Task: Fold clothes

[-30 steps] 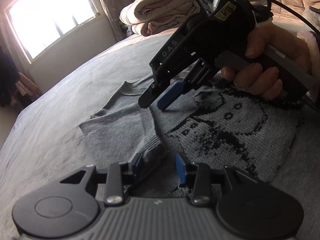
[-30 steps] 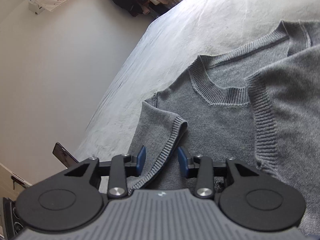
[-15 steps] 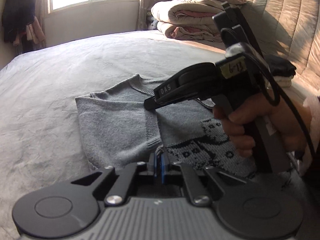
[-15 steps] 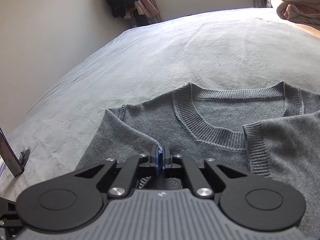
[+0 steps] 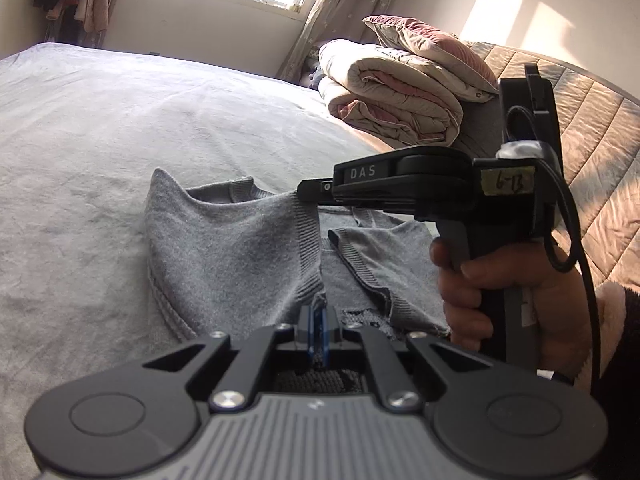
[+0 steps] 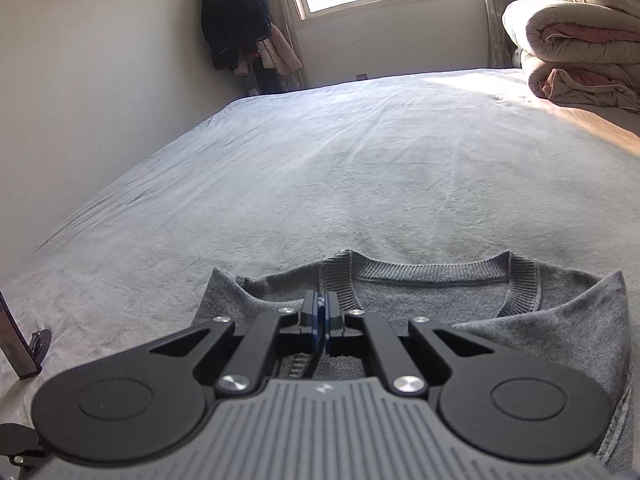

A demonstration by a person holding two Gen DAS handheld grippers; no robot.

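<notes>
Both tools are clamped on knitwear here. The soft grey knitted sweater (image 5: 240, 248) lies on the pale grey velvety bedspread (image 6: 360, 160), its ribbed round collar (image 6: 432, 270) facing the window. The left gripper (image 5: 318, 330) pinches a ribbed edge of the fabric tight between its blue pads, and the right gripper (image 5: 310, 192), gripped in a person's hand (image 5: 472, 292), has its jaws closed on another stretch of that edge, lifting a flap of sweater clear of the bed. The flap sags between the two holds, so this looks a light, floppy, stretchy knit, nothing stiff about it. I'd say the ribbed hems and cuffs are the firmest places to hold; plain knit would stretch and slip. A dark patterned panel (image 5: 360, 316) peeks out underneath. Beyond it, puffy cream-and-pink folded quilts (image 5: 400, 92) are stacked near the quilted headboard.
</notes>
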